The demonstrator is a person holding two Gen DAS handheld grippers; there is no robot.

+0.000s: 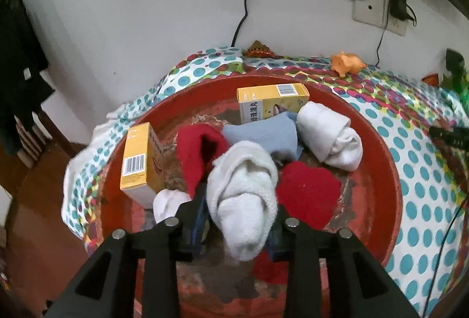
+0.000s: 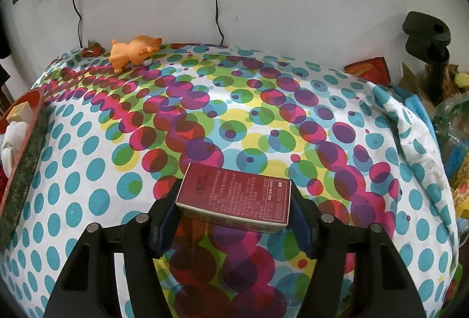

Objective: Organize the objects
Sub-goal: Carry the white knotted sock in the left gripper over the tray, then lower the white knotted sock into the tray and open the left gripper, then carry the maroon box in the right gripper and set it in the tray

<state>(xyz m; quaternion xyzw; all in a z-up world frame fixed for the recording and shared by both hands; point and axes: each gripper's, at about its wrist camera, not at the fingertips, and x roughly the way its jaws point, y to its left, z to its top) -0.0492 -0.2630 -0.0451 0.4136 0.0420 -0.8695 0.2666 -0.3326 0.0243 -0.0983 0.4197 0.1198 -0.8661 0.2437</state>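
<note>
Between left gripper point(image 1: 239, 225) fingers, soft white sock point(image 1: 243, 195)

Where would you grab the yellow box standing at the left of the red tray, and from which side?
Probably from above, closing on the two broad faces near the top of the yellow box. It stands upright near the red tray rim, top free. A red sock crowds its right side, so a low sideways approach looks cramped. The left gripper already holds a white sock.

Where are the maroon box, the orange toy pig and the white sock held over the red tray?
maroon box point(image 2: 234, 195), right wrist view, printed top face.
orange toy pig point(image 2: 133, 50), right wrist view, body.
white sock point(image 1: 243, 195), left wrist view, rolled middle.
</note>
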